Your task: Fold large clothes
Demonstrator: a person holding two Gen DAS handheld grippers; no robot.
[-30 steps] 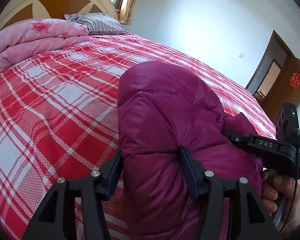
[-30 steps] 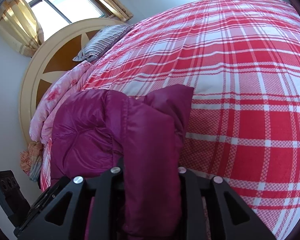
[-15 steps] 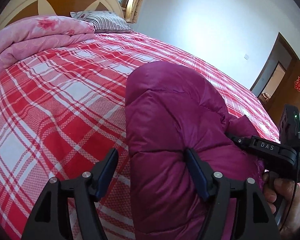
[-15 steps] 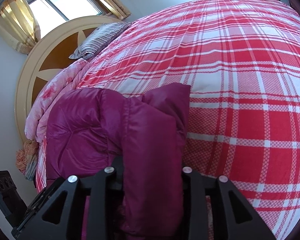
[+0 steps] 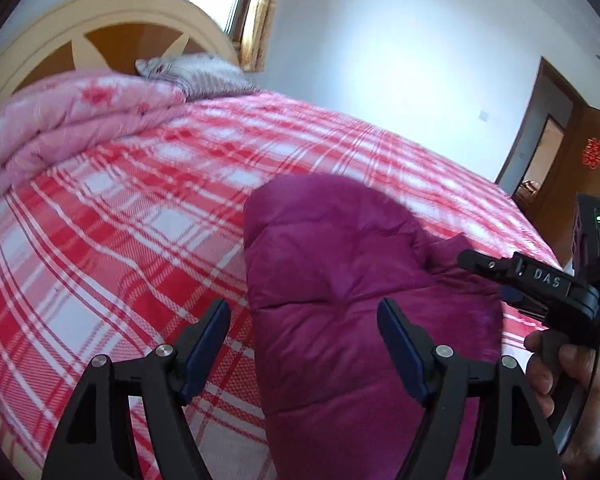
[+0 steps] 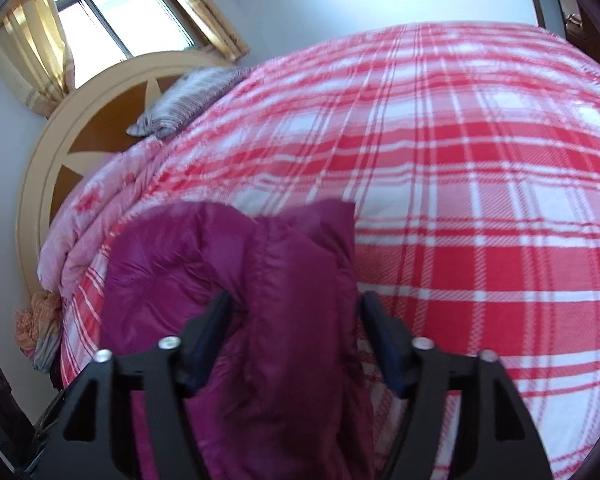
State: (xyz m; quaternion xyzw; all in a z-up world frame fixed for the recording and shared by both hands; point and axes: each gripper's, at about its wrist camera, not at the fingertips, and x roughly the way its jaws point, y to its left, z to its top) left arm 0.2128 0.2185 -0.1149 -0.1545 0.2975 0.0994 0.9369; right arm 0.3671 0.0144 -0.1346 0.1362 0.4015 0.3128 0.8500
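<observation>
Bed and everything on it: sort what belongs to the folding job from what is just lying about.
Job:
- purple padded jacket
- left gripper, jaws opening around the jacket
- right gripper, jaws opening around the jacket

Lying about:
- pink quilt
- striped pillow
- plaid bedspread

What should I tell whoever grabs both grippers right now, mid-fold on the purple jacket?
Left gripper: jaws opening, pads clear of the puffy purple jacket that lies between them.
Right gripper: jaws opening, a jacket fold between them, apparently no longer pinched.
Jacket lies bundled on the red plaid bedspread, near the bed's near edge; pink quilt and pillow sit by the headboard.
Done: jacket folded over and set down.
Left: check the fold and tidy it if needed.
</observation>
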